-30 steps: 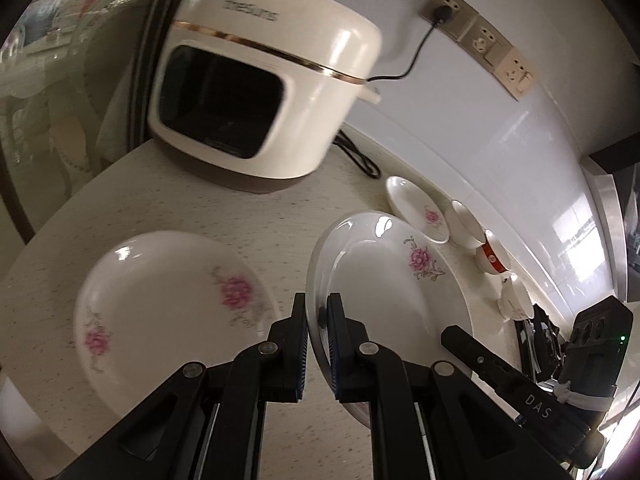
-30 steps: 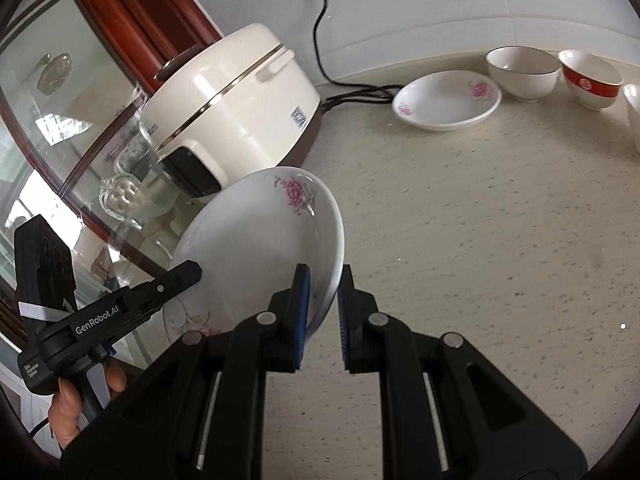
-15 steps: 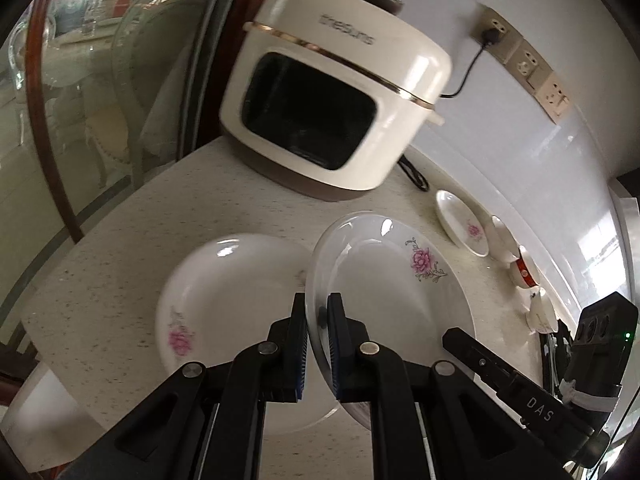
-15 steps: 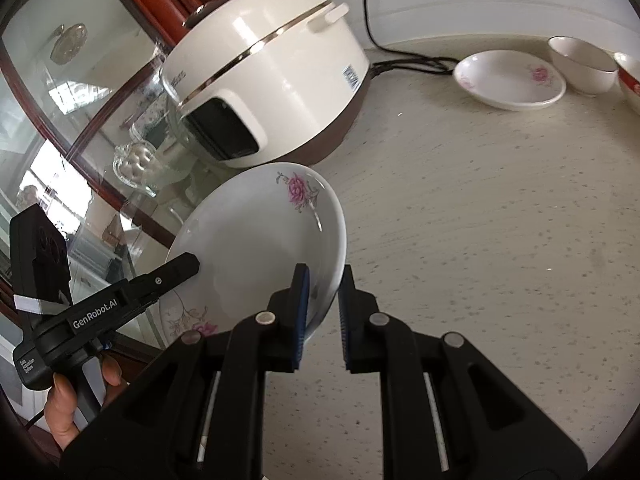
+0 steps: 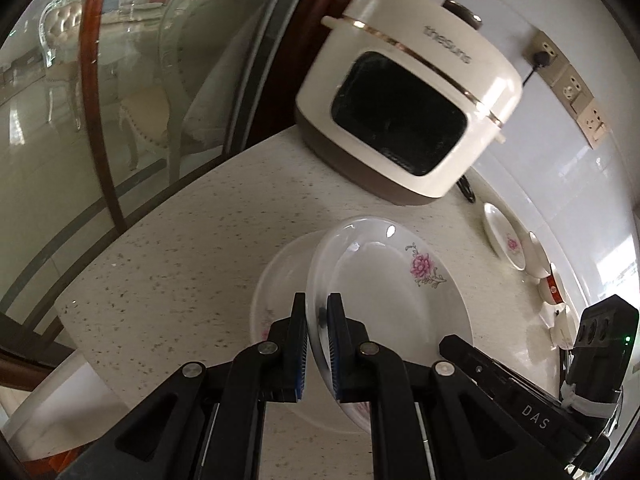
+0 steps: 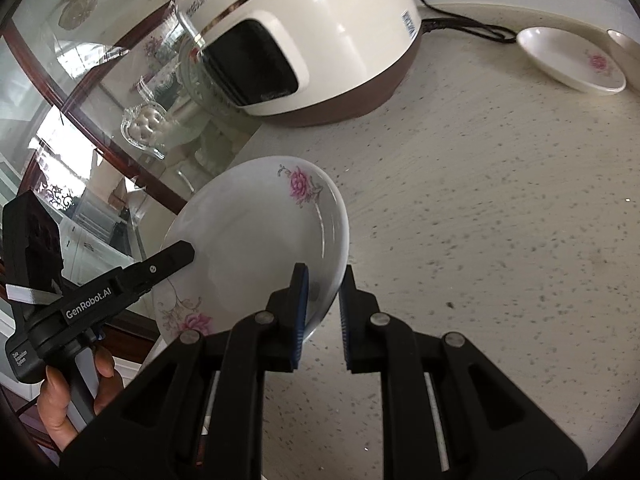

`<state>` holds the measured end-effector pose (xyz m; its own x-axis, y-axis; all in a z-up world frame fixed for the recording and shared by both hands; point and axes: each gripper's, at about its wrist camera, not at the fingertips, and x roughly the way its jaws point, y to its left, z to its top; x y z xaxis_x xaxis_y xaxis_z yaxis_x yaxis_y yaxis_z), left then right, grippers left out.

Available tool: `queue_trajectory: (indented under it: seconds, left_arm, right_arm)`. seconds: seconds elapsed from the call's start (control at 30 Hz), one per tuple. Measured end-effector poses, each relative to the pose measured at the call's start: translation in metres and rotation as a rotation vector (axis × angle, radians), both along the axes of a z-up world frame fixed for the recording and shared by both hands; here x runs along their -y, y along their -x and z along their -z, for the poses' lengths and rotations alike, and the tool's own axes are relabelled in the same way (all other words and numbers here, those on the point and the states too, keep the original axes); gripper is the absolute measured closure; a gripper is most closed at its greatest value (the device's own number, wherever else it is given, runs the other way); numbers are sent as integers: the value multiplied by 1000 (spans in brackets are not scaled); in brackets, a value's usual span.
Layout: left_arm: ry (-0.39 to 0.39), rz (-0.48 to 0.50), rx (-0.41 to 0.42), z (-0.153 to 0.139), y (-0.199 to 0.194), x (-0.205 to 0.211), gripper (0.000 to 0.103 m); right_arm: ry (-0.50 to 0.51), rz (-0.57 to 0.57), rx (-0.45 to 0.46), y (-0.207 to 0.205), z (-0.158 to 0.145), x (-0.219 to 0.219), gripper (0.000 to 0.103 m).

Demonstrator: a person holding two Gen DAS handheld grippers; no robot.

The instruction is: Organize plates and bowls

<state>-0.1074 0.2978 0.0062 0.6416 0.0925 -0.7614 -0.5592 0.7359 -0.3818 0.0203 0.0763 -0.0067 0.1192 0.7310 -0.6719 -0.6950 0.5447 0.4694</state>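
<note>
A white plate with pink flowers (image 5: pixel 384 288) (image 6: pixel 248 232) hangs tilted above the speckled counter, carried by both grippers. My left gripper (image 5: pixel 317 300) is shut on its left rim and shows in the right wrist view (image 6: pixel 188 248) at the plate's far edge. My right gripper (image 6: pixel 323 280) is shut on the opposite rim, and its black arm (image 5: pixel 444 344) reaches in from the right. A second flowered plate (image 5: pixel 280 280) lies flat on the counter just under and left of the carried one, mostly covered by it.
A cream rice cooker (image 5: pixel 408 104) (image 6: pixel 300 40) stands behind the plates, its cord running to wall sockets (image 5: pixel 576 92). A small flowered plate (image 6: pixel 572 64) and bowls (image 5: pixel 552 288) line the wall. The counter's curved edge and a glass partition (image 5: pixel 120 120) lie left. A hand (image 6: pixel 60 400) grips the left handle.
Both grippers have carried the plate to the left and slightly down. It now overlaps most of the plate lying on the counter, which stood clear beside it a second ago.
</note>
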Motion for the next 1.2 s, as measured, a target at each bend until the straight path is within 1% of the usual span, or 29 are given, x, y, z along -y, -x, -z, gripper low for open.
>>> queue_trajectory:
  seconds: [0.23, 0.57, 0.63, 0.73, 0.8, 0.83, 0.93, 0.97, 1.1, 1.2]
  left_arm:
    - [11, -8, -5, 8, 4, -2, 92]
    - [19, -28, -18, 13, 9, -6, 91]
    - [24, -34, -24, 13, 14, -6, 89]
    - [17, -40, -21, 13, 17, -6, 84]
    - [14, -40, -23, 12, 17, -7, 84]
    - [9, -41, -21, 11, 18, -7, 81]
    - [7, -40, -12, 11, 20, -8, 78]
    - [8, -39, -11, 11, 20, -9, 78]
    - [10, -39, -5, 11, 21, -9, 78]
    - [12, -40, -1, 11, 22, -10, 78]
  right_arm:
    - [19, -4, 29, 2, -2, -8, 85]
    - [55, -10, 100, 10, -2, -16, 85]
    - [62, -9, 116, 11, -3, -18, 84]
    - [82, -15, 159, 18, -5, -23, 78]
    - [95, -16, 188, 22, -5, -26, 77]
    - [97, -16, 197, 23, -5, -27, 77]
    - [93, -18, 197, 19, -4, -27, 77]
    - [100, -20, 194, 19, -3, -28, 76]
    - [95, -38, 163, 21, 4, -27, 56]
    - [83, -36, 149, 19, 7, -25, 55]
